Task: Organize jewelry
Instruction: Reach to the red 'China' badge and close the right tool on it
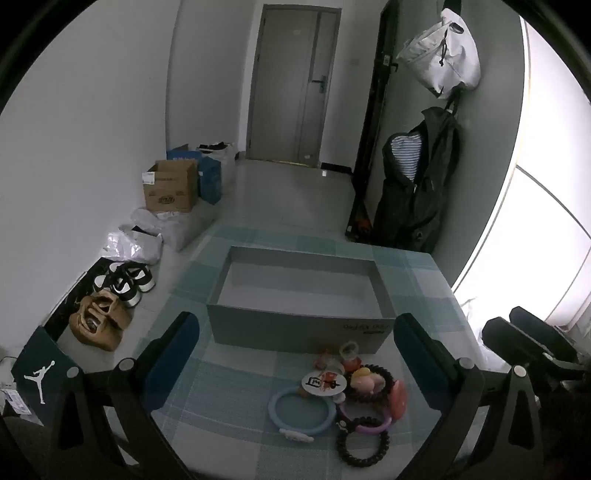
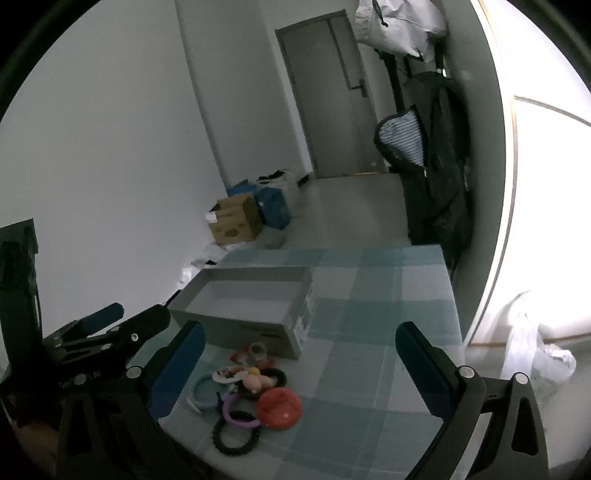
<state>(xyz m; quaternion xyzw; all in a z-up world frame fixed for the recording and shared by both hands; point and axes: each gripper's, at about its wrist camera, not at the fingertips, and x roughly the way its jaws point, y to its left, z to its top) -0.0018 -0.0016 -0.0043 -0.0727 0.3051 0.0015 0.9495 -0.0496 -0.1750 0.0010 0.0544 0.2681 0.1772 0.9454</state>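
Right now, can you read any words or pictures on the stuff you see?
Jumping-man logo, no words: dark shoebox on the floor.
Upside-down print on the grey box: too blurred to read.
Logo and label on the cardboard box: too small to read.
Design on the round badge: unreadable.

- The grey box (image 1: pixel 301 330) has print on its near wall, too small and dim to read.
- In the pile of jewelry (image 1: pixel 343 391) by the table's (image 1: pixel 229 398) near edge, pieces overlap and hide one another.
- The black beaded ring (image 2: pixel 232 437) is partly covered by the purple ring (image 2: pixel 236 408).
- The hanging white bag (image 2: pixel 399 22) is cut off by the picture's top edge.
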